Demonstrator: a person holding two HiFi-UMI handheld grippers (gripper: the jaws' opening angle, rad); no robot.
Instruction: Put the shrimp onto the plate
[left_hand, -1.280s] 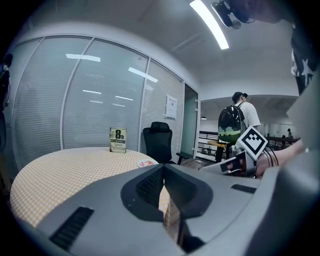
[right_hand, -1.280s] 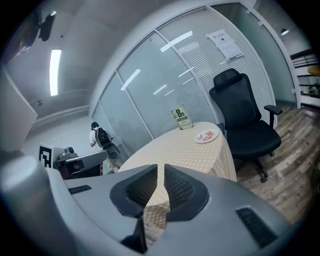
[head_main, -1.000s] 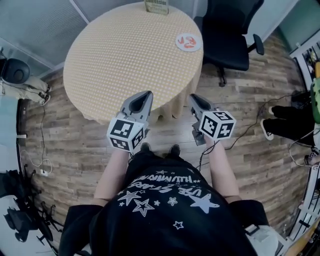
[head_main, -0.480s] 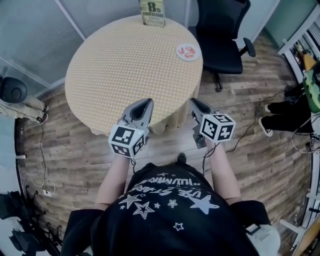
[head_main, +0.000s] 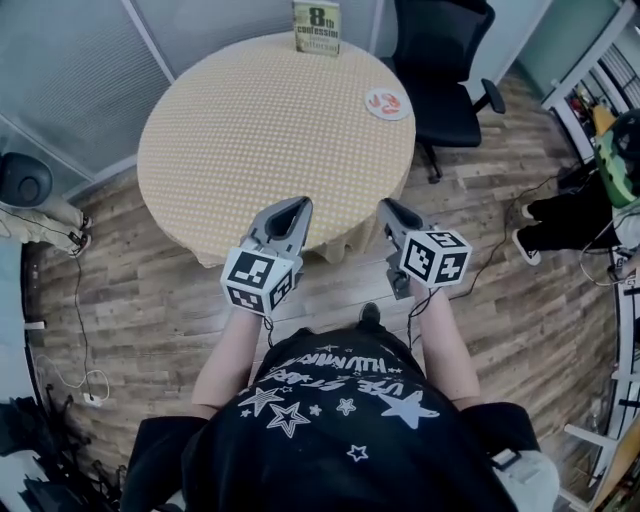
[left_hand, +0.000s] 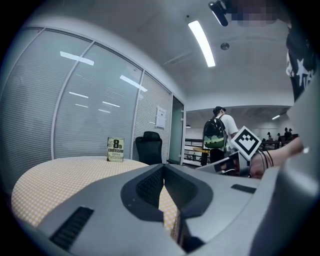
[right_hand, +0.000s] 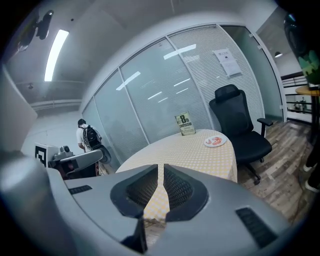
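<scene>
A small white plate (head_main: 387, 103) with red shrimp (head_main: 389, 101) on it sits at the far right edge of the round table (head_main: 250, 130), which has a yellow checked cloth. The right gripper view also shows the plate (right_hand: 215, 141), far ahead of the jaws. My left gripper (head_main: 296, 205) and right gripper (head_main: 386, 207) hang side by side over the floor at the table's near edge. Both are shut and hold nothing. In its own view the left gripper (left_hand: 163, 168) points across the tabletop; the right gripper (right_hand: 160, 168) points the same way.
A book (head_main: 316, 27) stands upright at the table's far edge. A black office chair (head_main: 445, 60) is behind the plate, to the right. A person with a backpack (left_hand: 216, 135) stands off to the side. Cables (head_main: 80, 330) trail on the wooden floor at left.
The person has stepped a little toward the table, so it sits slightly nearer and lower in the head view. Both grippers keep their pose, shut and side by side.
</scene>
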